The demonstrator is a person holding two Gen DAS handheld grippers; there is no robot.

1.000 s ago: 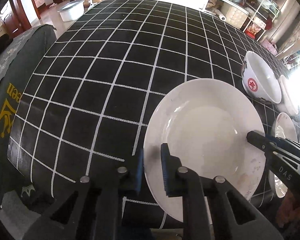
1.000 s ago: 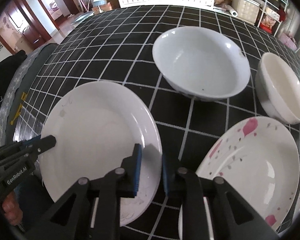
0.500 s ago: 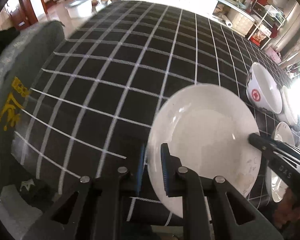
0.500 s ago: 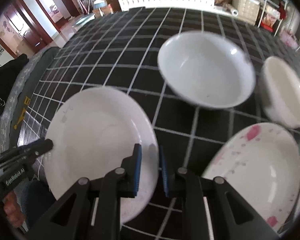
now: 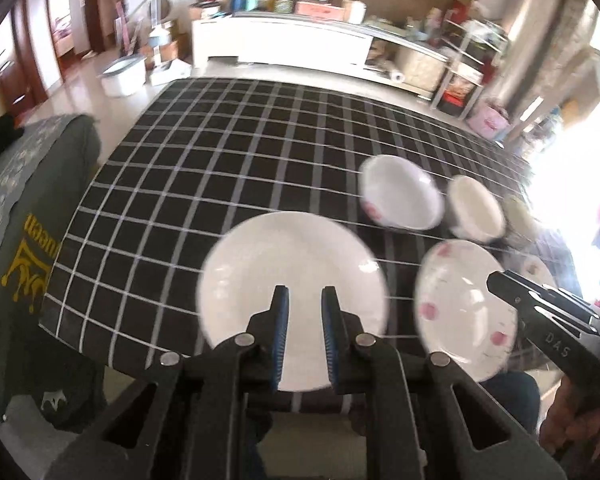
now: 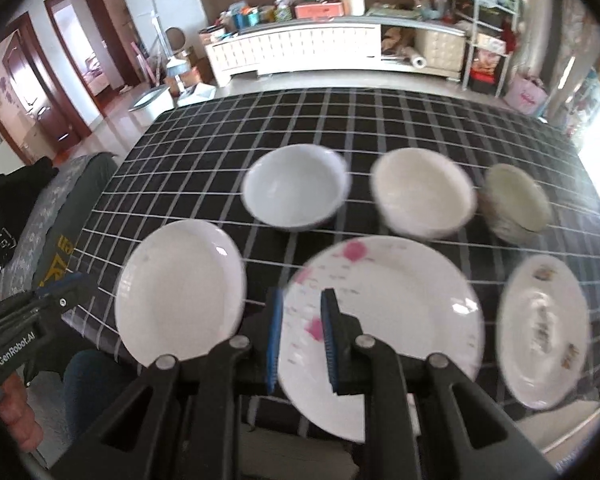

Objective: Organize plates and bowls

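A plain white plate [image 5: 292, 264] lies near the front edge of the black checked table [image 5: 260, 152], and my left gripper [image 5: 304, 290] hangs above it, nearly closed and empty. A pink-flowered plate [image 6: 392, 304] lies to its right, under my right gripper [image 6: 303, 294], whose pads stand a narrow slit apart with nothing between them. Behind the plates stand a white bowl [image 6: 296, 190], a cream bowl [image 6: 422, 196] and a greenish bowl [image 6: 516, 200] in a row. An oval patterned plate [image 6: 542, 328] lies at the far right.
A grey covered seat with yellow print [image 5: 28, 240] stands against the table's left side. A long white cabinet [image 6: 300, 48] with clutter lines the back wall. The person's hand [image 6: 16, 412] and legs show below the table's front edge.
Both grippers have risen and pulled back from the white plate's rim. The plate stays on the table, and the whole row of bowls and plates has come into view.
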